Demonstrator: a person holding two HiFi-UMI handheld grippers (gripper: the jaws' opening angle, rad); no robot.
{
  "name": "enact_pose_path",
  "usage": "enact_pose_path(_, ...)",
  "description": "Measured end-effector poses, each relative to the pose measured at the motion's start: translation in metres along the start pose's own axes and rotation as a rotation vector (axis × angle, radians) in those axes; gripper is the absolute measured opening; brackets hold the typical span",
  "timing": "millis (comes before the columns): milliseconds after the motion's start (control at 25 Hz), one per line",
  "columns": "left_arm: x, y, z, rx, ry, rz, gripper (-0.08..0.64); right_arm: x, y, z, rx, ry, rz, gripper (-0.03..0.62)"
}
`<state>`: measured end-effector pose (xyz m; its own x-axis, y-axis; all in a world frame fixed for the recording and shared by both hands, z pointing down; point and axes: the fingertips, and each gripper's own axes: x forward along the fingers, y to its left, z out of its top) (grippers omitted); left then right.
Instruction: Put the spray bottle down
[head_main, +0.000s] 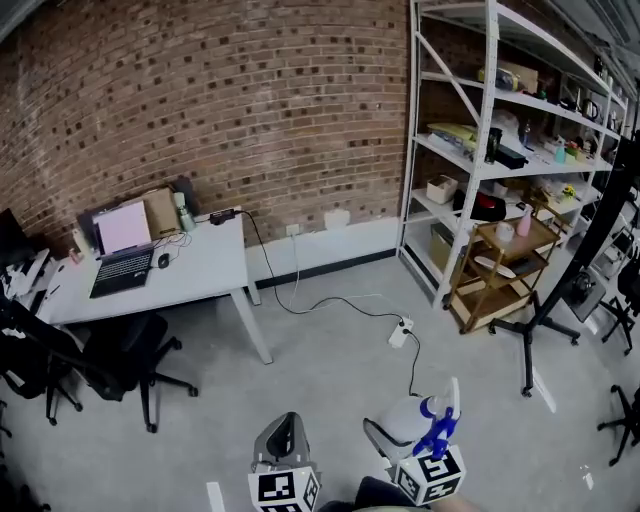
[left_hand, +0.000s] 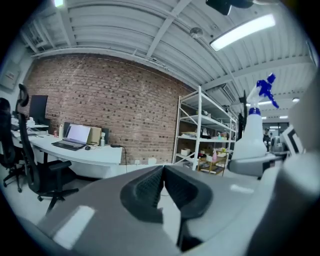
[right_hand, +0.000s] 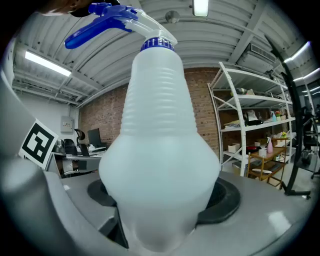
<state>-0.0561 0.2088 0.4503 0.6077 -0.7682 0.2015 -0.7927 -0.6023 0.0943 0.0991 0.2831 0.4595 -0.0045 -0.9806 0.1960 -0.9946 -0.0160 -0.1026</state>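
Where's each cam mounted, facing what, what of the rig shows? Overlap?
Head view: on the person's head, looking steeply down at floor, desk and shelving rack; left gripper and right gripper at bottom edge.
Left gripper view: on the left gripper, facing the brick wall along its shut, empty jaws.
Right gripper view: on the right gripper, filled by the spray bottle its jaws clamp.
Shared: all three show spray bottle and shelving rack.

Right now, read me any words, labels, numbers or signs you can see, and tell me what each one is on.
No text is readable in any view.
Marker cubes: black-and-white square patterns only, no letters.
Bottle: no label shows.
Laptop: pink screen, too small to read.
Shelf boxes: any print is too small to read.
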Motion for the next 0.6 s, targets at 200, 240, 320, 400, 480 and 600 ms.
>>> enact_pose_path(200, 0.015, 0.042, 0.002, -0.04, 0.006, 0.092, 0.008, 0.046, 0.017, 0.008, -0.021, 0.014, 0.079, 0.428)
enact_pose_path(240, 0.021, 0.05, 0.002, -0.044, 0.007, 0.11, 0.008, 0.057, 0.018, 0.009, -0.023, 0.019, 0.093, 0.428)
enact_pose_path(320, 0.035, 0.066, 0.004, -0.048, 0.01, 0.148, 0.008, 0.084, 0.017, 0.012, -0.025, 0.027, 0.123, 0.428)
enact_pose_path(400, 0.055, 0.083, 0.01, -0.045, 0.003, 0.19, 0.008, 0.115, 0.015, 0.019, -0.032, 0.03, 0.153, 0.428)
enact_pose_path(480, 0.075, 0.099, 0.019, -0.048, -0.004, 0.229, 0.008, 0.147, 0.012, 0.028, -0.043, 0.033, 0.187, 0.428)
enact_pose_path(600, 0.109, 0.117, 0.037, -0.06, -0.019, 0.283, 0.008, 0.199, 0.005, 0.046, -0.068, 0.028, 0.252, 0.428)
